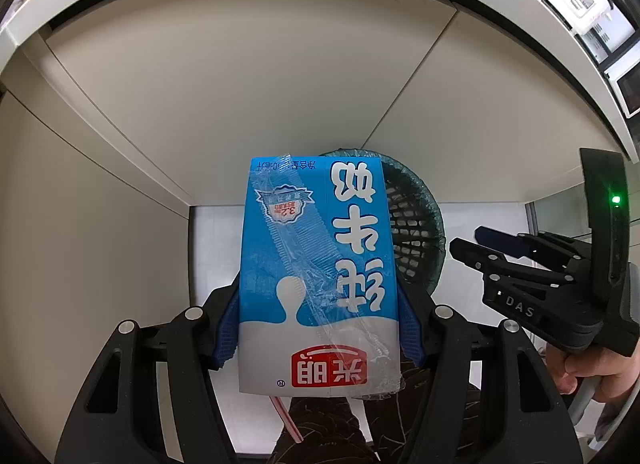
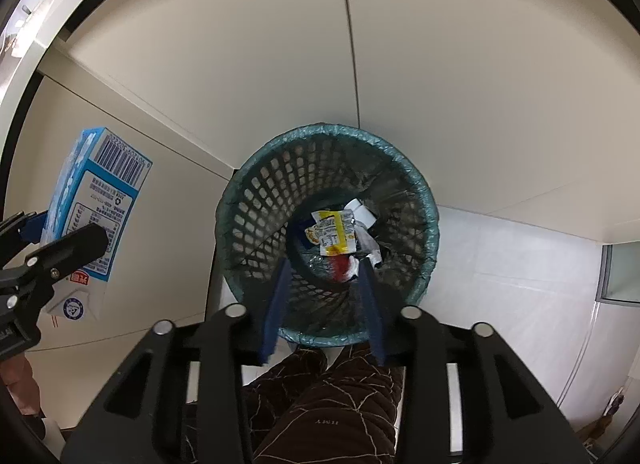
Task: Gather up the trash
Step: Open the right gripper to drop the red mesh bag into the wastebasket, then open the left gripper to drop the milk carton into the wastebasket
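Note:
A blue and white milk carton (image 1: 320, 264) with a plastic straw wrapper stuck on its face stands upside down in my left gripper (image 1: 320, 304), whose blue pads press on both its sides. In the right wrist view the carton (image 2: 96, 204) hangs left of the basket. My right gripper (image 2: 325, 264) points down over a dark green mesh waste basket (image 2: 332, 130) lined with a bag, its jaws apart and gripping nothing. Below them in the basket lie a yellow packet (image 2: 334, 234), a white cup and red and white scraps. The left wrist view shows the right gripper (image 1: 480, 248) beside the basket (image 1: 416, 224).
Cream cabinet doors (image 2: 440, 64) rise right behind the basket. White floor tiles (image 2: 520, 284) spread to the right. The person's legs in dark patterned trousers (image 2: 320, 404) stand just in front of the basket. A white counter edge (image 1: 520, 4) with small appliances runs above.

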Action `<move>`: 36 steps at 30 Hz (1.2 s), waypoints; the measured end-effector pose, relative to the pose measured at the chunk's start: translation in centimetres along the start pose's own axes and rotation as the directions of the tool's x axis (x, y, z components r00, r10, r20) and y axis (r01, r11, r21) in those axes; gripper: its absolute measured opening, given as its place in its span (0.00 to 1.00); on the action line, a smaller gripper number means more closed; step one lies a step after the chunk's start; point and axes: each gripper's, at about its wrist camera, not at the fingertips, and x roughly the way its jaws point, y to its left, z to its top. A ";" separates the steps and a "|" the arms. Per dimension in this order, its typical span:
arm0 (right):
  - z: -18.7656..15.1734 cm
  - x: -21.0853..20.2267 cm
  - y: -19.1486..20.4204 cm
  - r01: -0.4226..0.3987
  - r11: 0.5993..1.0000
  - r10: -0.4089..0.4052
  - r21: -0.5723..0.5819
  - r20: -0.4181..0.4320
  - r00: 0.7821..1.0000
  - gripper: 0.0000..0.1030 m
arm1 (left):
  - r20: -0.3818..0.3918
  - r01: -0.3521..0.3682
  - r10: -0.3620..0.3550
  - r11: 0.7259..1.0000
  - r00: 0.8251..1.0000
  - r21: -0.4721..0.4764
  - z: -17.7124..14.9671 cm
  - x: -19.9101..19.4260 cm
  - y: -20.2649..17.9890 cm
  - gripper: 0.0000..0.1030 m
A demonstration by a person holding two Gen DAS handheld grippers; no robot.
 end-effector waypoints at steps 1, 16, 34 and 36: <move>0.0 -0.1 -0.2 0.001 1.000 -0.001 0.005 0.007 1.000 0.44 | 0.000 -0.001 0.001 1.000 1.000 0.001 0.0 0.1 -0.1 0.60; -0.2 -5.2 -5.4 0.046 0.990 -0.065 0.136 0.142 0.988 0.90 | -0.009 0.014 -0.013 0.998 1.000 0.058 0.0 2.2 -2.2 0.60; -1.9 -7.5 -9.7 0.074 0.979 -0.100 0.188 0.133 0.986 0.90 | -0.056 -0.003 0.010 0.993 0.998 0.115 0.9 5.0 -2.1 0.61; -1.9 -7.4 -9.8 0.073 0.979 -0.100 0.192 0.132 0.986 0.90 | -0.061 -0.003 0.011 0.992 0.998 0.128 0.9 5.1 -2.2 0.62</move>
